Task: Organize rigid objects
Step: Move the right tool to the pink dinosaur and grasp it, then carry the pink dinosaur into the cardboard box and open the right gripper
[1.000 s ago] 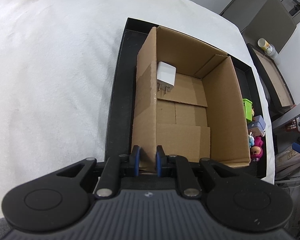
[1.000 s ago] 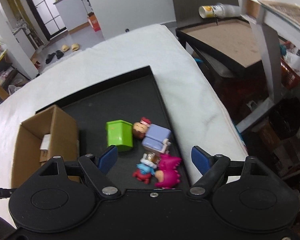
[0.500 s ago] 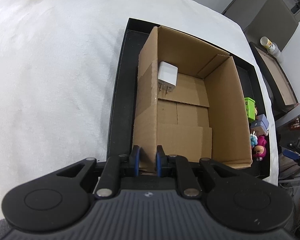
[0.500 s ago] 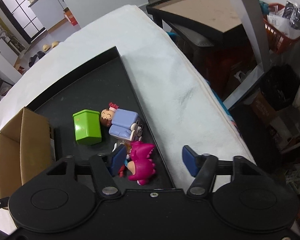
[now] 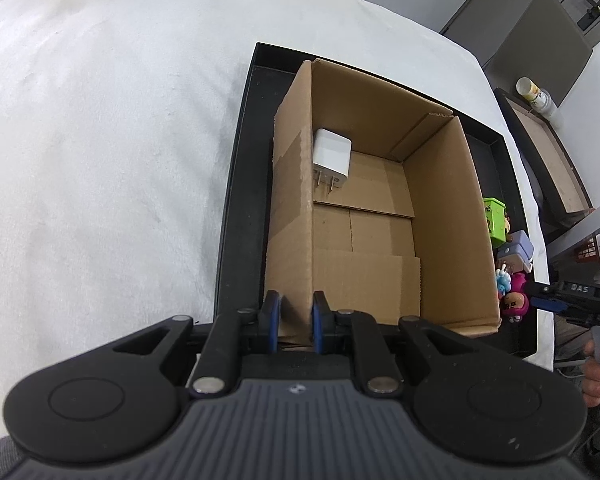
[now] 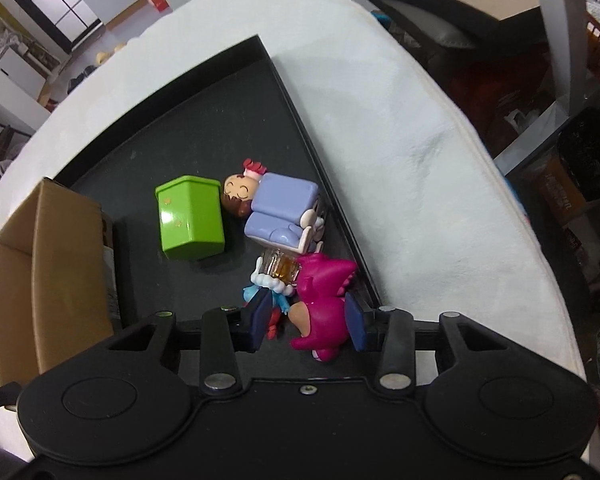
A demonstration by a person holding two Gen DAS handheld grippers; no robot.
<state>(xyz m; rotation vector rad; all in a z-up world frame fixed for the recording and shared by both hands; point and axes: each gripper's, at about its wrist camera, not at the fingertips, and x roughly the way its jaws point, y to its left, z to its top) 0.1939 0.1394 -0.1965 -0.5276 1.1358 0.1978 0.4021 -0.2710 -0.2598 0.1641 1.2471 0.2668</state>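
An open cardboard box (image 5: 448, 208) stands in a black tray (image 5: 240, 200); a white plug charger (image 5: 332, 154) lies inside at its far left. My left gripper (image 5: 295, 322) is shut on the box's near left wall. In the right wrist view, toys lie on the tray (image 6: 180, 120) to the right of the box (image 6: 60, 260): a green block (image 6: 190, 222), a lavender figure (image 6: 284, 210), a small blue-and-red figure (image 6: 278, 292) and a pink dinosaur figure (image 6: 324, 300). My right gripper (image 6: 310, 318) straddles the dinosaur, jaws closing; a gap still shows at the left pad.
The tray sits on a table under a white cloth (image 5: 100, 160), whose edge drops off to the right (image 6: 480, 168). A second, lower tray (image 5: 548, 152) with a pale cup (image 5: 534, 92) stands beyond that edge. Cluttered shelves (image 6: 572, 160) fill the far right.
The right gripper has come down over the toys and its jaws have narrowed from wide apart to either side of the pink dinosaur. The left gripper has kept its hold on the box.
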